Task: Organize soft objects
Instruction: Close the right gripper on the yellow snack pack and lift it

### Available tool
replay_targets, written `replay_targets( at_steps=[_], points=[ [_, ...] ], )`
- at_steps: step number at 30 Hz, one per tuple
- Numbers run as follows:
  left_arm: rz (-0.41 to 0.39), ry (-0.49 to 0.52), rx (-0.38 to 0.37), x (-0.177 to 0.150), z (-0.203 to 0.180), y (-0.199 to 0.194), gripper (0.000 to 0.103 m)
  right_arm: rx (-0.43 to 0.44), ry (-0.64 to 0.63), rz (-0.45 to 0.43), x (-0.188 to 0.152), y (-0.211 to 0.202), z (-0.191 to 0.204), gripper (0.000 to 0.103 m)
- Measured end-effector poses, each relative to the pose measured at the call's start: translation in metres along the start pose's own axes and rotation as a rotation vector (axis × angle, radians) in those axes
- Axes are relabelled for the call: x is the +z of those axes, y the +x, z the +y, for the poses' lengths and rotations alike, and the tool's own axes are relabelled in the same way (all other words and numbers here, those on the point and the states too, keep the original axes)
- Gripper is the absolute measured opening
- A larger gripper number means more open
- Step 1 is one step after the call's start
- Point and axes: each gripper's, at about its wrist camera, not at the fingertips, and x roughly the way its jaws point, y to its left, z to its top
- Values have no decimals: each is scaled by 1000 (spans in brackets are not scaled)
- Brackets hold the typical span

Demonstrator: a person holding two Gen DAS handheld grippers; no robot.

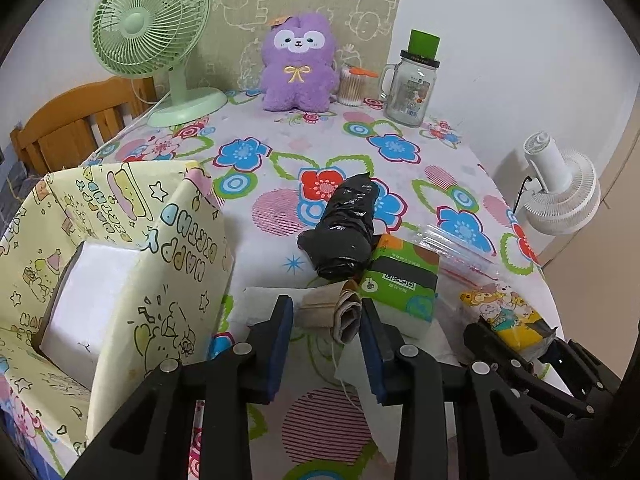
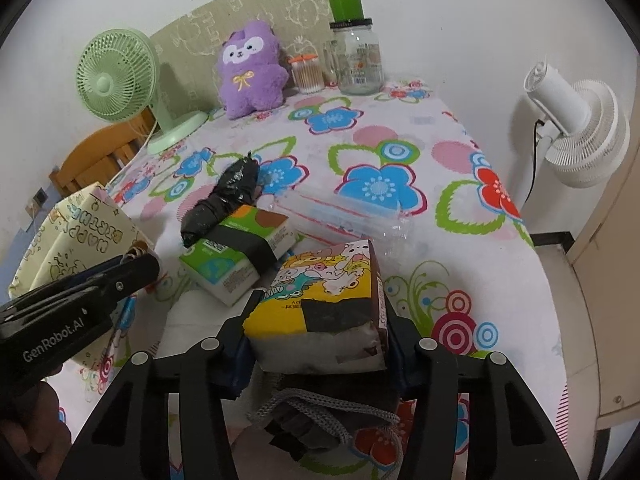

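Gift bag (image 1: 160,248): one — white block inside.
Tissue packs: two — green (image 1: 400,284), yellow (image 2: 320,300).
Left gripper (image 1: 326,320): spread.
Right gripper (image 2: 320,320): pinching the yellow pack.

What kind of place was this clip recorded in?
Most likely a home, perhaps a bedroom or living corner. A table with a flowered cloth stands against a white wall, bearing a purple plush toy and a green desk fan; a wooden chair stands beside it.
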Motion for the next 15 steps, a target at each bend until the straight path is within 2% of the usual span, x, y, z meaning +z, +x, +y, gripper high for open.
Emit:
replay_targets(
  at_steps=[15],
  points=[
    [-46, 5, -27, 2, 1, -21, 31, 10, 6, -38, 3, -13, 2, 55]
  ],
)
